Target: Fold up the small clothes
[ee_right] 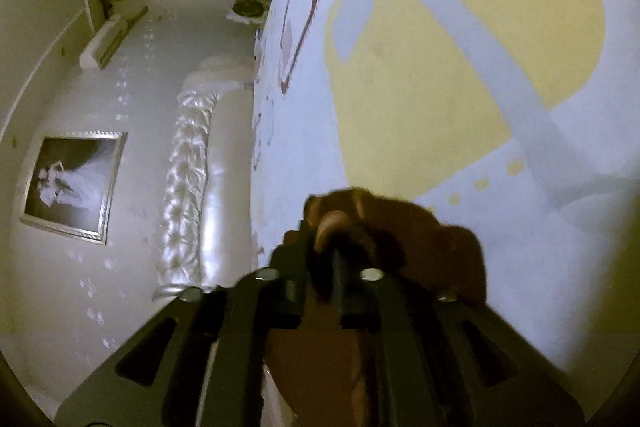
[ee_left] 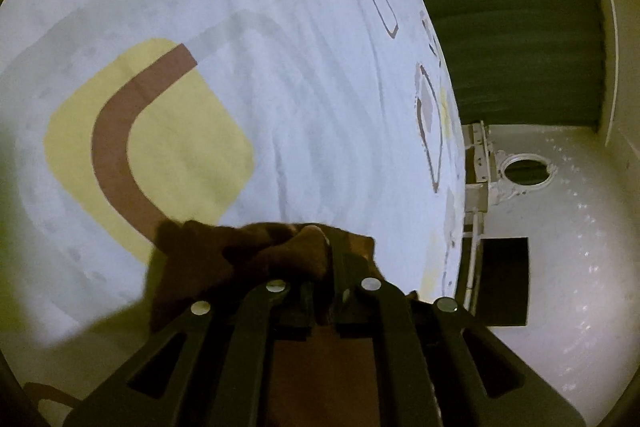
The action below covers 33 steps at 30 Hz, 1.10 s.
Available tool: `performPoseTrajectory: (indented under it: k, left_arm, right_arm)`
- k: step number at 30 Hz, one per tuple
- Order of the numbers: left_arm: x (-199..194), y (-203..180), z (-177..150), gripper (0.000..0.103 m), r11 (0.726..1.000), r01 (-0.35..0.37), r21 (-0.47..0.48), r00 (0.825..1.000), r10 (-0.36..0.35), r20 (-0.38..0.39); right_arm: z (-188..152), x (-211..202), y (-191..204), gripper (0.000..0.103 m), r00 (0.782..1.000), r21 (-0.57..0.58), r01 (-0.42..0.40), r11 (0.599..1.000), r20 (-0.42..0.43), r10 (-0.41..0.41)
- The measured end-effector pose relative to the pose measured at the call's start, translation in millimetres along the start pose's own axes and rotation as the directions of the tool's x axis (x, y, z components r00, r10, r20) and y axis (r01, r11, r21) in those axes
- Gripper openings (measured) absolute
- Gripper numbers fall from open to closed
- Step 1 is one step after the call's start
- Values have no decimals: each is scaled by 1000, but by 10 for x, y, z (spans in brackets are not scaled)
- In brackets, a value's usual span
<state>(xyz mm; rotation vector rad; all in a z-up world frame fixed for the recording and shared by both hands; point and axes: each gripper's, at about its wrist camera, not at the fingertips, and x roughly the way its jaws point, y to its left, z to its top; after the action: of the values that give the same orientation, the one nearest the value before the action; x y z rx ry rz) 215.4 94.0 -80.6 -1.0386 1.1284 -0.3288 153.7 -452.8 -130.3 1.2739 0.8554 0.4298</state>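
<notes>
At the bottom centre of the left wrist view, the left tongs [ee_left: 320,267] are clenched on a bunched fold of a small brown garment [ee_left: 256,251], their dark fingers [ee_left: 340,259] nearly together with cloth pinched between them. The garment lies crumpled low in the frame, spreading mostly to the left of the tongs over the bed sheet [ee_left: 280,67]; its visible part runs roughly left to right across the picture, though how far it extends under the tongs cannot be told. The sheet is pale blue-white with a yellow rounded patch [ee_left: 192,147] crossed by a brown curved band, at centre left. At the right edge hang a dark green curtain [ee_left: 500,19] and a white wall.

Low in the centre of the right wrist view, the right tongs [ee_right: 332,251] stand a little apart with a brown hem of the same garment [ee_right: 400,227] gripped between them. The cloth bulges above and to the right of the fingertips, blurred. Behind it the sheet [ee_right: 440,187] fills the right half; on the left are a tufted white headboard [ee_right: 192,167] and a framed picture [ee_right: 72,187].
</notes>
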Motion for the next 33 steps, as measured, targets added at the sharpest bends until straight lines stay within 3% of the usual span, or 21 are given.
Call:
performPoseTrajectory:
  k: [2,4,6,8,11,17,21,24,33]
  left_arm:
    - [-44,-14,4,23,999,39,-5,999,-39,-7]
    - [-117,-31,17,46,998,70,-1,998,-70,2]
    - [-202,-53,38,60,993,114,-3,993,-114,5]
    - [-288,-47,55,60,988,151,-20,988,-151,12]
    - [-484,-46,12,60,989,149,4,989,-149,20]
    - [-901,94,-559,64,976,94,197,995,-83,-59]
    - [-1064,299,-969,64,963,135,231,987,-110,-119]
    - [-1066,350,-1153,64,953,126,277,986,-90,-140]
    - [-940,497,-1192,64,963,138,230,982,-102,-162]
  right_arm:
    - [20,-73,34,33,999,-8,-22,1000,41,22]
    - [20,-171,53,42,996,-6,-32,999,79,32]
    - [-27,-287,74,45,994,-14,-25,1000,103,26]
    - [-115,-400,97,47,994,-32,-12,999,104,16]
    - [-323,-583,130,51,995,-64,9,998,99,-3]
    - [-917,-960,105,56,997,-113,57,992,65,-50]
    - [-1211,-1107,16,56,998,-91,60,994,42,-57]
    - [-1381,-1146,2,56,997,-98,73,992,21,-71]
    - [-1599,-1049,115,56,994,-137,106,985,-18,-110]
